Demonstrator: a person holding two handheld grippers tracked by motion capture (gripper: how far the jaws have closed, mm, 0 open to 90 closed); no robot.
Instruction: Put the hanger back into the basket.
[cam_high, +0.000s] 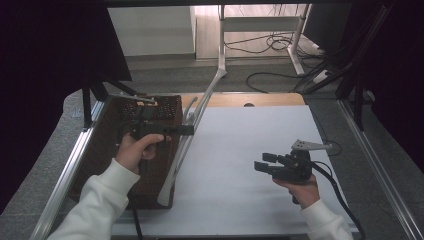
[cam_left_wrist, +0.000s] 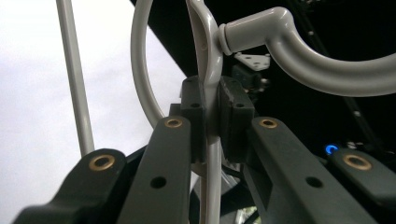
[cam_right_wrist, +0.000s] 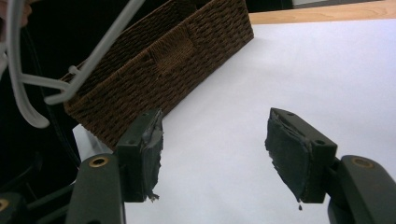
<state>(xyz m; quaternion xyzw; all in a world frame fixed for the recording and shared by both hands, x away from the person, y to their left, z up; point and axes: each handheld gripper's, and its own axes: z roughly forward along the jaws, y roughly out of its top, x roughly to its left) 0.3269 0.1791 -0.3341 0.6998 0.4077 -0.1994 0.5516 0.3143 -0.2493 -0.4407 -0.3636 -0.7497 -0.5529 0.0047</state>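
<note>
A pale grey plastic clothes hanger (cam_high: 200, 112) stretches from the basket's near right corner up past the table's far edge. My left gripper (cam_high: 189, 130) is over the brown woven basket (cam_high: 162, 107) and is shut on the hanger's neck. In the left gripper view the pads (cam_left_wrist: 233, 112) pinch the hanger (cam_left_wrist: 299, 56) just below its curved hook. My right gripper (cam_high: 263, 161) hovers over the white table sheet (cam_high: 235, 145) at the right, open, with nothing between its pads (cam_right_wrist: 285, 154). The right gripper view shows the basket (cam_right_wrist: 177, 56) and the hanger (cam_right_wrist: 93, 60) off to the left.
Aluminium rails (cam_high: 65, 175) run along both sides of the table. Beyond the far edge, a white table frame (cam_high: 260, 22) stands on the floor among loose cables (cam_high: 280, 45). Dark curtains hang at left and right. A wooden strip (cam_high: 260, 99) borders the sheet's far side.
</note>
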